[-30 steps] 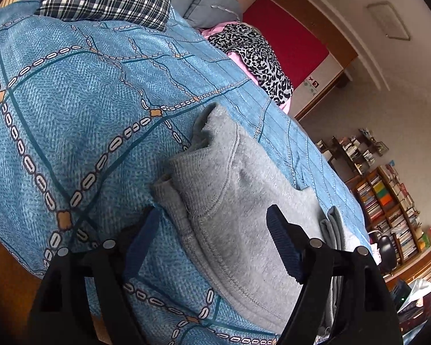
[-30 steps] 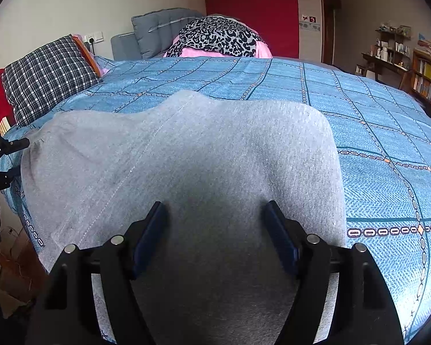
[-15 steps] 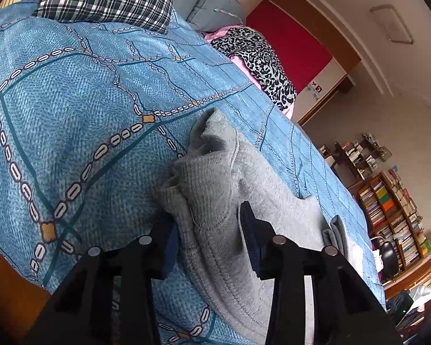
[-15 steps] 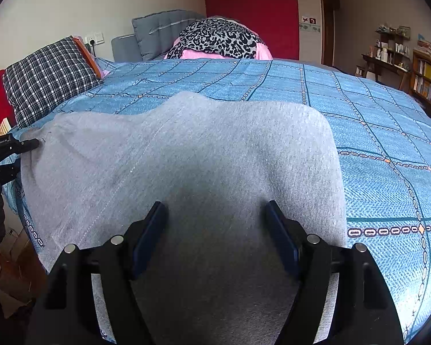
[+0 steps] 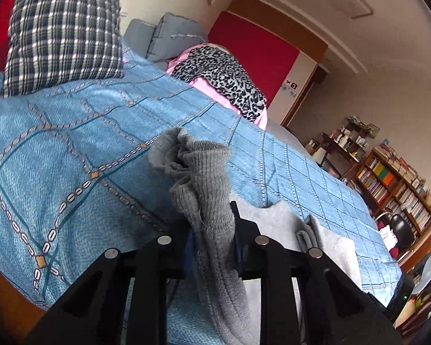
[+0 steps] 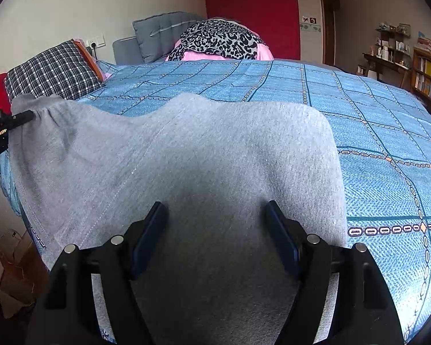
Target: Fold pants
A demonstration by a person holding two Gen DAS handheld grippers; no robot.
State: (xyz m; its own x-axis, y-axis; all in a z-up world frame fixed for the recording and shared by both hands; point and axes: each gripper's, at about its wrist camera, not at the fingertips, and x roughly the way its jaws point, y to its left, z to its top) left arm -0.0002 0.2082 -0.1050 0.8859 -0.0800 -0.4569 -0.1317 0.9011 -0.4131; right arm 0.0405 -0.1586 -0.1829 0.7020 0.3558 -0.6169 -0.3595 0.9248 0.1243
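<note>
Grey sweatpants (image 6: 186,155) lie spread on a blue patterned bedspread (image 6: 373,132). My left gripper (image 5: 212,230) is shut on the ribbed grey end of the pants (image 5: 207,178), bunched and lifted a little off the bed. It also shows in the right wrist view (image 6: 20,118) at the far left, pinching the pants' corner. My right gripper (image 6: 215,227) is open, its blue pads either side of the grey fabric, low over the pants near the bed's front edge. I cannot tell whether it touches the cloth.
A plaid pillow (image 6: 54,72), a grey cushion (image 6: 163,31) and a leopard-print and pink pile (image 6: 218,40) sit at the head of the bed. Bookshelves (image 5: 393,189) stand along the right wall. The bed edge drops to the floor at left (image 6: 11,258).
My left gripper closed from wide open onto the ribbed end of the pants and raised it off the bed. My right gripper stayed still and open.
</note>
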